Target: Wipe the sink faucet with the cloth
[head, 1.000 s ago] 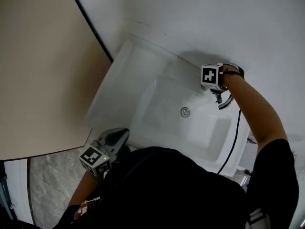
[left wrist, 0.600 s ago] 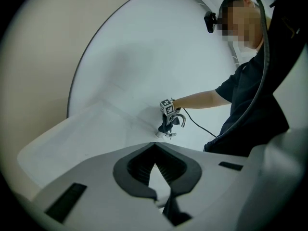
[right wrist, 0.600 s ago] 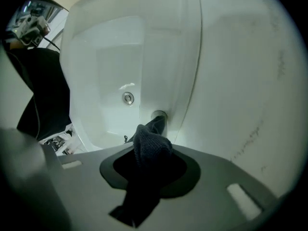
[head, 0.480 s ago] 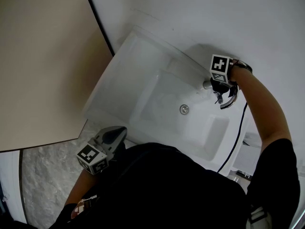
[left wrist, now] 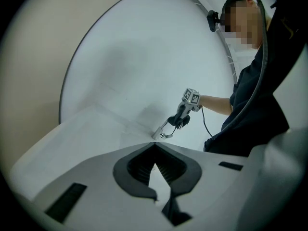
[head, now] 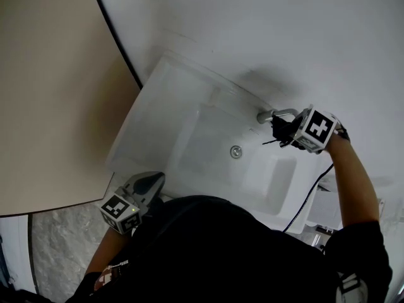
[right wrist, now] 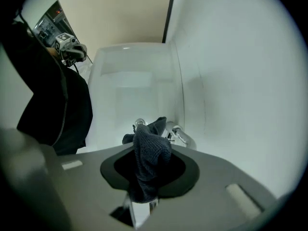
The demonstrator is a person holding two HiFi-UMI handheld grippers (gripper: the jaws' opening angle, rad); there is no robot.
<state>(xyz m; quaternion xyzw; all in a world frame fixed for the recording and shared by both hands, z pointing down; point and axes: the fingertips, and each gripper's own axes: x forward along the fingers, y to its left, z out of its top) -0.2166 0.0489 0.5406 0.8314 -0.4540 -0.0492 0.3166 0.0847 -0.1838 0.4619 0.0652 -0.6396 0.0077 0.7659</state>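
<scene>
Since the right gripper (head: 284,132) is no longer planted over the fitting as it was a second ago, the biggest change is read against the sink (head: 189,137). That white basin is mounted on a pale wall (head: 284,30), and its position in the head view is nearly unchanged.

At its far edge the faucet (head: 274,113) is now exposed. Its curved chrome neck is seen bare beside the gripper, where a moment ago the marker cube and jaws were laid across it. The right gripper has been lifted and swung towards the spout end, and it is now pointed steeply down.

This is judged to be the end of one wiping stroke, or a repositioning for the next. The wipe is not taken as finished, since only part of the neck seems to have been covered.

The cloth (right wrist: 149,158), dark and knitted, is pinched between the right jaws, which have just been drawn slightly closer on it. A bunched fold is left hanging ahead of the tips. The faucet (right wrist: 180,136) is seen just beyond and a little to the right of that fold (whether the two are touching cannot be told from any view).

The left gripper (left wrist: 155,160) is held low by the sink's near edge, well apart from the faucet. Its jaws are pressed together on nothing.
</scene>
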